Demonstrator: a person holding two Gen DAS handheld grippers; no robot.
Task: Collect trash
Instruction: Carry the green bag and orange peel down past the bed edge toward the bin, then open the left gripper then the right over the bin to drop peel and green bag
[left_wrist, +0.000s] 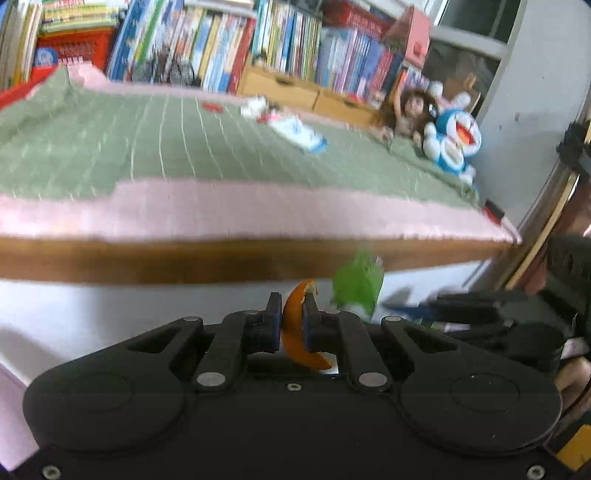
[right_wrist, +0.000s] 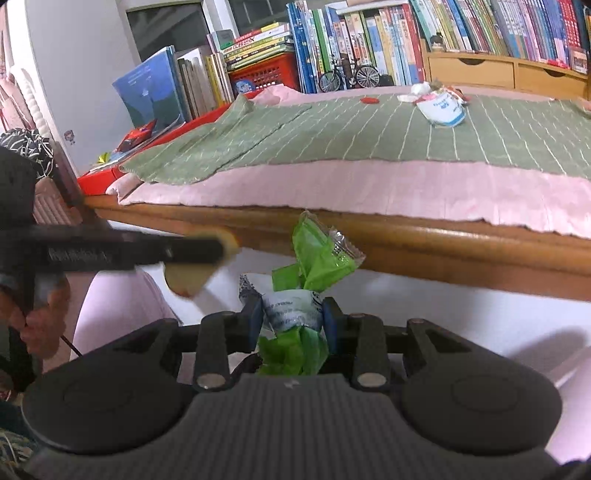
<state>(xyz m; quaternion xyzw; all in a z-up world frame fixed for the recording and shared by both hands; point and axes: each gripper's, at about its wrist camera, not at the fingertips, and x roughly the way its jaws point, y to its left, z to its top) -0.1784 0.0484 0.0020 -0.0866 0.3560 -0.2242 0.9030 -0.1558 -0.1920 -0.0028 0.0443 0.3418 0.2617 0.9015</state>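
Note:
My left gripper (left_wrist: 291, 314) is shut on a curved piece of orange peel (left_wrist: 295, 339), held below the wooden table edge (left_wrist: 184, 258). My right gripper (right_wrist: 291, 314) is shut on a crumpled green and white wrapper (right_wrist: 314, 258), which also shows in the left wrist view as a green wrapper (left_wrist: 358, 282) to the right of the peel. In the right wrist view the left gripper's fingers (right_wrist: 147, 251) cross at the left with the peel (right_wrist: 192, 280) blurred beneath them. More trash lies far back on the table: a white and blue packet (right_wrist: 443, 109), crumpled white paper (right_wrist: 417, 90) and a red cap (right_wrist: 367, 99).
A green checked cloth (left_wrist: 184, 147) over a pink cloth (left_wrist: 258, 210) covers the table. Books (right_wrist: 369, 37) and wooden drawers (right_wrist: 480, 70) line the back. A blue plush toy (left_wrist: 452, 142) and a doll (left_wrist: 406, 114) sit at the right end. A person's hand (right_wrist: 37, 325) and pink-clad leg (right_wrist: 118, 306) are at left.

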